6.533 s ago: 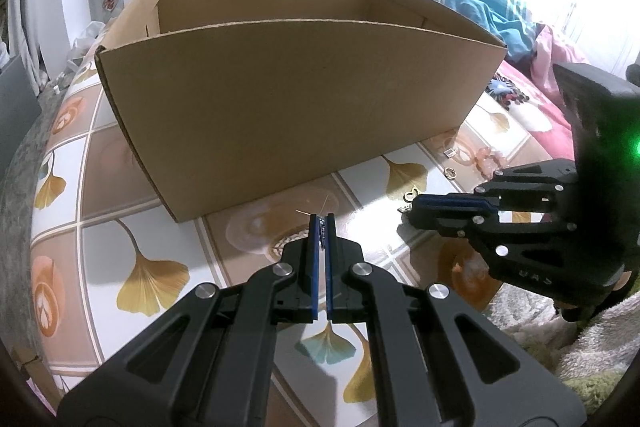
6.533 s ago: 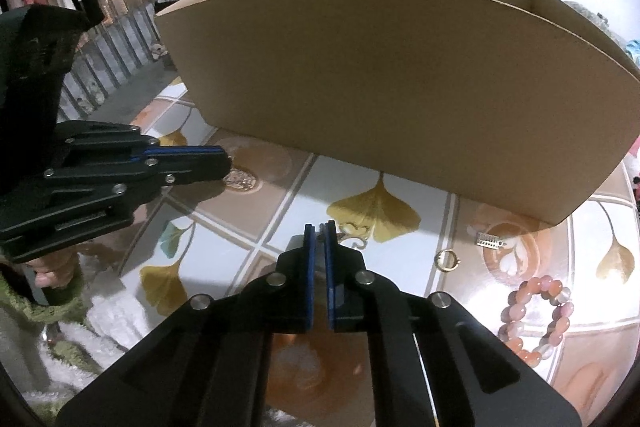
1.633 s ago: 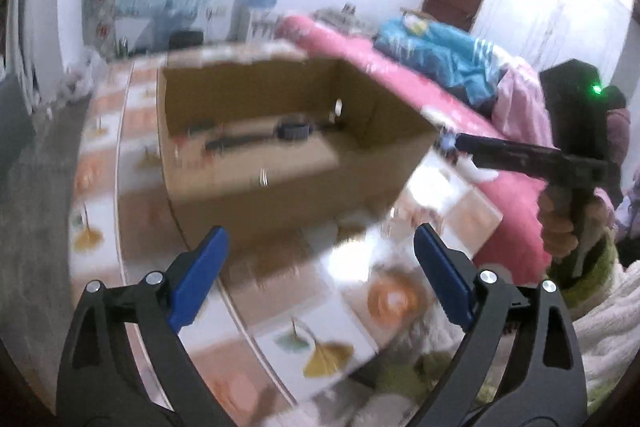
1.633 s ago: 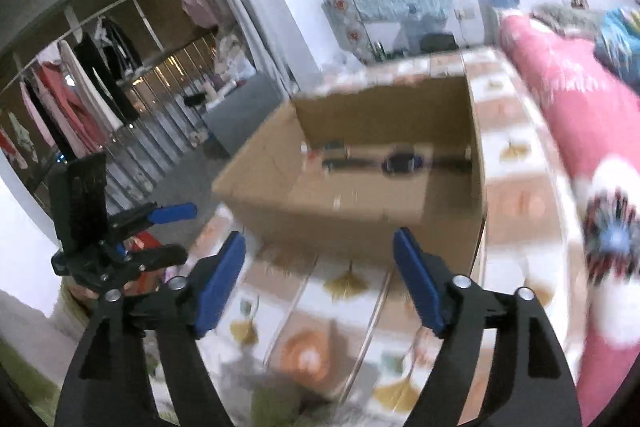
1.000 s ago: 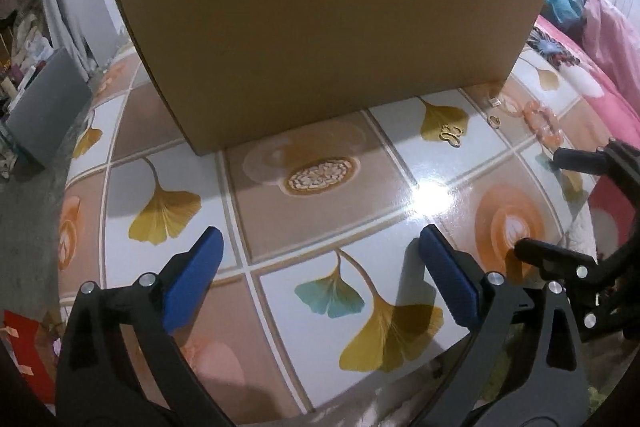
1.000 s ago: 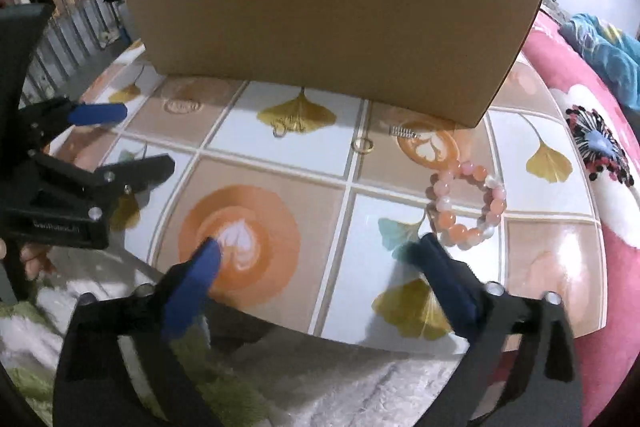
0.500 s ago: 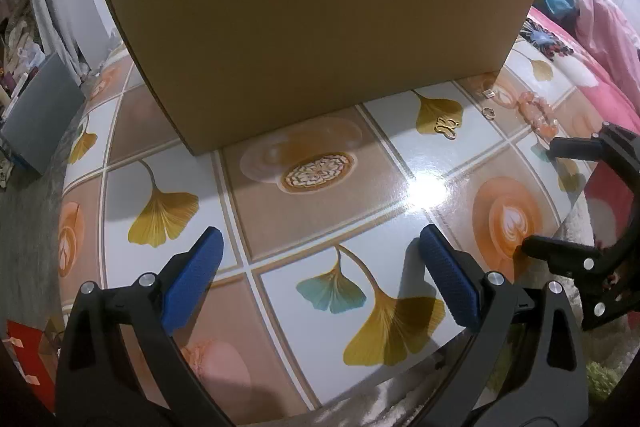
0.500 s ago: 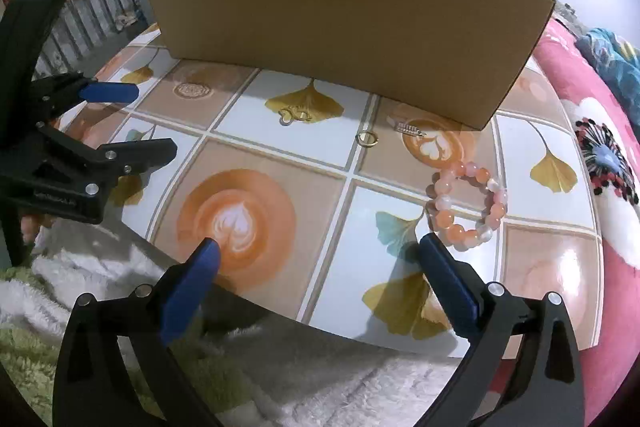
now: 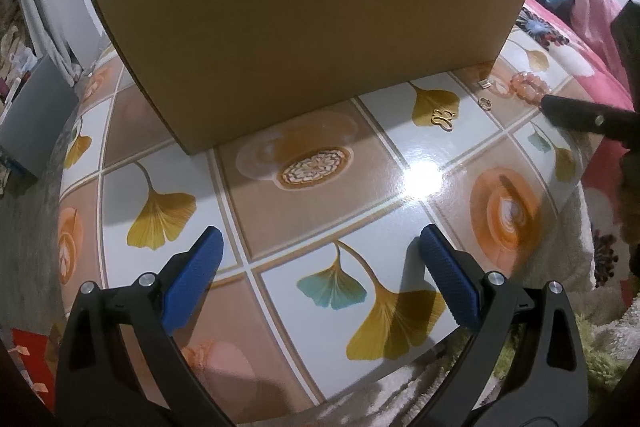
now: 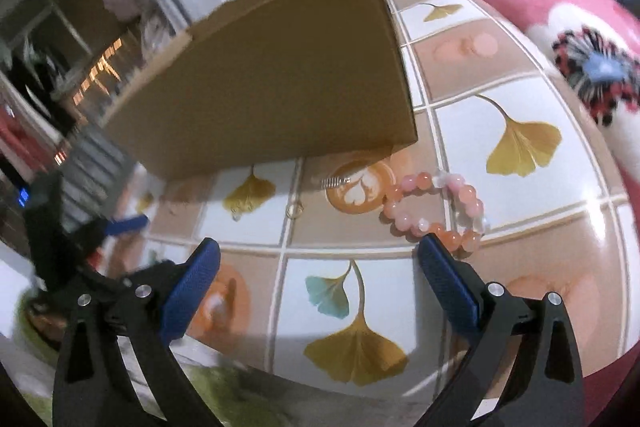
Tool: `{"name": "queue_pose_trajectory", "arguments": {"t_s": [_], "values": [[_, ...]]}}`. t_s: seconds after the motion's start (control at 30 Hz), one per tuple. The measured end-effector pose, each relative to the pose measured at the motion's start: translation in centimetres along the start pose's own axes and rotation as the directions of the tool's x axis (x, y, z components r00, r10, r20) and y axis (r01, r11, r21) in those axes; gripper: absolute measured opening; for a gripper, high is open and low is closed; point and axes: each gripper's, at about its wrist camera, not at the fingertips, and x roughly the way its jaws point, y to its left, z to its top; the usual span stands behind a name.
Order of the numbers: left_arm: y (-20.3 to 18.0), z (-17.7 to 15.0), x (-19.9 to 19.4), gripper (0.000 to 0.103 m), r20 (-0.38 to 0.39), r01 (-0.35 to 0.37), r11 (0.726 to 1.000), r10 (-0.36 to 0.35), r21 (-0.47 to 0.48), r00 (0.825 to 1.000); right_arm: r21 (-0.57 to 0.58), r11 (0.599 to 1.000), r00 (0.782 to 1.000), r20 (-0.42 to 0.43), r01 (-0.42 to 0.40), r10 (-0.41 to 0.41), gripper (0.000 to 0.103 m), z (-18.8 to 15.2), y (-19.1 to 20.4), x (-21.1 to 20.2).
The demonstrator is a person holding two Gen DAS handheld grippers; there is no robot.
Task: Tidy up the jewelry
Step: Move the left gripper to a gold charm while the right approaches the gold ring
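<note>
Both claws wide, holding nothing. Pink round bead bracelet (image 10: 436, 209) sits just ahead-right of right claw (image 10: 316, 267); left claw (image 9: 320, 275) is far off.

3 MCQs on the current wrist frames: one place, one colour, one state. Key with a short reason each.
1. Where does the pink beaded bracelet lie?
A. inside the brown cardboard box
B. on the tiled tabletop near the box's corner
C. between the left gripper's fingers

2. What colour are the pads on the right gripper?
A. blue
B. red
C. white

3. How does the left gripper stand?
A. shut on a ring
B. shut on nothing
C. open, holding nothing

Key: 1 B, it rests on the tabletop outside the brown cardboard box; 2 A, both pads show blue; 3 C, wide gap with only tabletop between the fingers.
</note>
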Motion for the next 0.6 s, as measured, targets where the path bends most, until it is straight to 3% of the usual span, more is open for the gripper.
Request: {"name": "queue_pose_trajectory", "arguments": {"t_s": [0.17, 0.3, 0.37, 0.53, 0.6], "values": [[-0.3, 0.0, 0.1, 0.096, 0.010, -0.009, 1.000, 0.009, -0.009, 1.000, 0.049, 0.996, 0.996, 0.062, -0.068, 0.065, 0.097, -0.3, -0.9, -0.4], [-0.3, 0.8, 0.2, 0.096, -0.032, -0.006, 1.000, 0.006, 0.001, 0.999, -0.006, 0.999, 0.996, 0.078, -0.045, 0.045, 0.097, -0.9, -0.2, -0.6], [-0.8, 1.4, -0.4, 0.095, 0.015, -0.028, 0.999, 0.028, 0.024, 0.999, -0.041, 0.999, 0.996, 0.079, -0.030, 0.033, 0.097, -1.0, 0.2, -0.5], [-3.5, 3.3, -1.6, 0.094, 0.121, 0.040, 0.989, -0.058, 0.145, 0.991, -0.058, 0.997, 0.995, 0.086, -0.042, 0.047, 0.097, -1.3, -0.2, -0.9], [-5.1, 3.9, -1.3, 0.082, 0.118, 0.077, 0.974, -0.104, 0.213, 0.988, -0.062, 0.997, 0.995, 0.086, -0.049, 0.054, 0.097, -1.3, -0.3, -1.0]]}}
